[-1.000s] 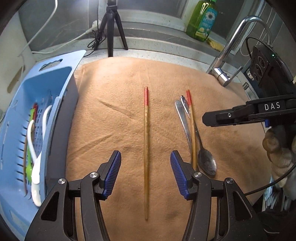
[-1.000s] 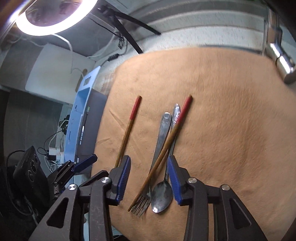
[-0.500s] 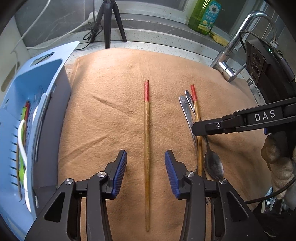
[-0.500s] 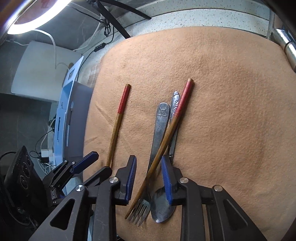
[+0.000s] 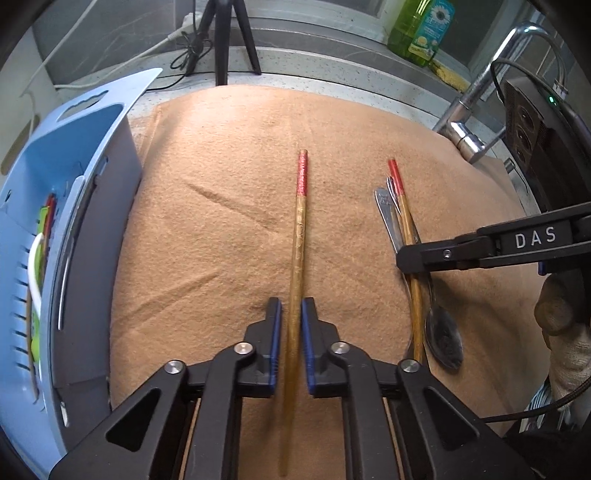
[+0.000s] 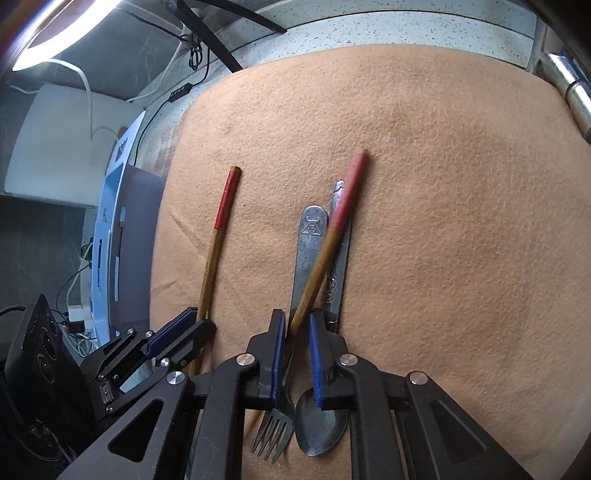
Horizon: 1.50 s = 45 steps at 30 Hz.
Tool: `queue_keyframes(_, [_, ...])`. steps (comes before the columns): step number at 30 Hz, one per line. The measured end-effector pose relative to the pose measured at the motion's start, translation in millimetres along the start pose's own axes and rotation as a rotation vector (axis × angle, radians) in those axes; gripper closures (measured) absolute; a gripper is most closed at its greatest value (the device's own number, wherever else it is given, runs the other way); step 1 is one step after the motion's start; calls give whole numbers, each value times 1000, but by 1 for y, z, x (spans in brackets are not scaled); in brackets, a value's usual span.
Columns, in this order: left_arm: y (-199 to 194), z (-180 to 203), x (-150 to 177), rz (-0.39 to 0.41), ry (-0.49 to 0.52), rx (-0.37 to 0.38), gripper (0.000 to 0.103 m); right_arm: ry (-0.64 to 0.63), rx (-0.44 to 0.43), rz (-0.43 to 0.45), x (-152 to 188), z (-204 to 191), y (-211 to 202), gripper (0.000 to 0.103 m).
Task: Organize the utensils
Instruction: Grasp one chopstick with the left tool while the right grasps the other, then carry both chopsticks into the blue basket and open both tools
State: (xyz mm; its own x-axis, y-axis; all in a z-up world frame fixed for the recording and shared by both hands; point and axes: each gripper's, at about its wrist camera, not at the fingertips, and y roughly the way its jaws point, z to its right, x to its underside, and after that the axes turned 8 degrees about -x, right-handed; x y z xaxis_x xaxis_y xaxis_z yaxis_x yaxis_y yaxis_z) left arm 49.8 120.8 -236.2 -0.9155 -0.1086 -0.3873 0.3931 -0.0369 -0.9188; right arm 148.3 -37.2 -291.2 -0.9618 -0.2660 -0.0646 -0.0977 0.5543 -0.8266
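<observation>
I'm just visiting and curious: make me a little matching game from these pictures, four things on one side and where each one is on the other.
Things:
1. lone chopstick
2. crossed chopstick
3. spoon
4. green bottle

Places:
A. on the ledge behind the cloth
B. bowl right of the fork's tines
C. between the left claw's pads
D. lying over the fork handle, in the right claw

Pairs: 1-C, 2-D, 3-B, 4-A

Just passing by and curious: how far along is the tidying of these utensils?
Done: some utensils already sit in the blue basket. In hand: the left tool is shut on the lone chopstick, the right tool on the second chopstick lying across the fork. Left: both chopsticks, fork and spoon lie on the cloth.
</observation>
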Motion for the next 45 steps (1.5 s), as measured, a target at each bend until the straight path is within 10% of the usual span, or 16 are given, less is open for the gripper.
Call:
queue_keyframes(26, [2,3,-2,-16,-4,-3,96,-30,-87,32,2,-12,-16,96])
queue_keyframes(45, [-63,-37,-8,158,-107,59,97,-81,-168,52,-2,-54,-32,97])
